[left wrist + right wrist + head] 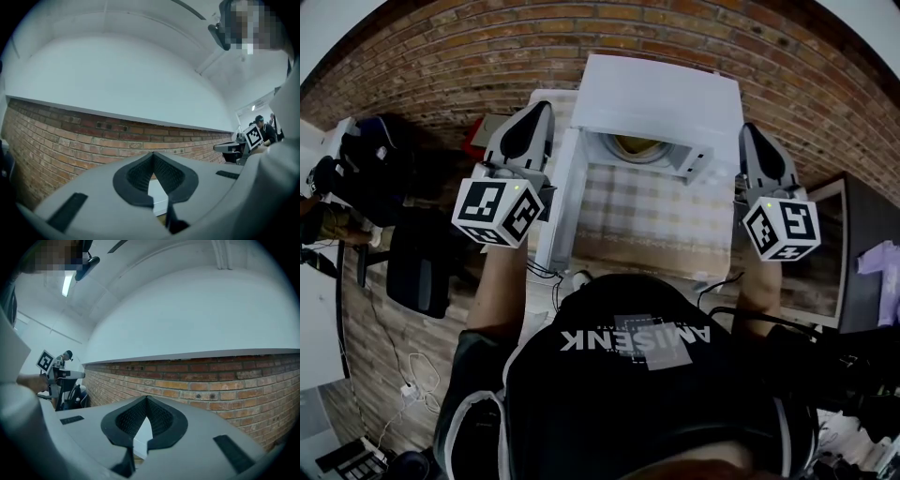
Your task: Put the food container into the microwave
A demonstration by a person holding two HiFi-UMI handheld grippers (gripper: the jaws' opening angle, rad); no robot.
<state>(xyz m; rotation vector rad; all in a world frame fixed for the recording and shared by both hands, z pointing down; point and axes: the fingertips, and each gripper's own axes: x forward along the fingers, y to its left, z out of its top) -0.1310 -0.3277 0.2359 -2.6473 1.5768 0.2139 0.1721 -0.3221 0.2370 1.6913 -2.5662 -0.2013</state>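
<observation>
Counter (647, 220) under a checked cloth, set against a brick wall (431, 66), bearing a white microwave (661, 94) with its door (561, 202) swung open at left; loose cables (401, 373) lie on the floor at lower left. Left gripper (540, 111) and right gripper (751, 133) are held either side of the microwave, each with fingers together and nothing between them. Container (636, 145): a yellowish shape inside the cavity, probably it, mostly hidden by the microwave's top; the counter's near edge is cut off by the person's black shirt (628, 394).
</observation>
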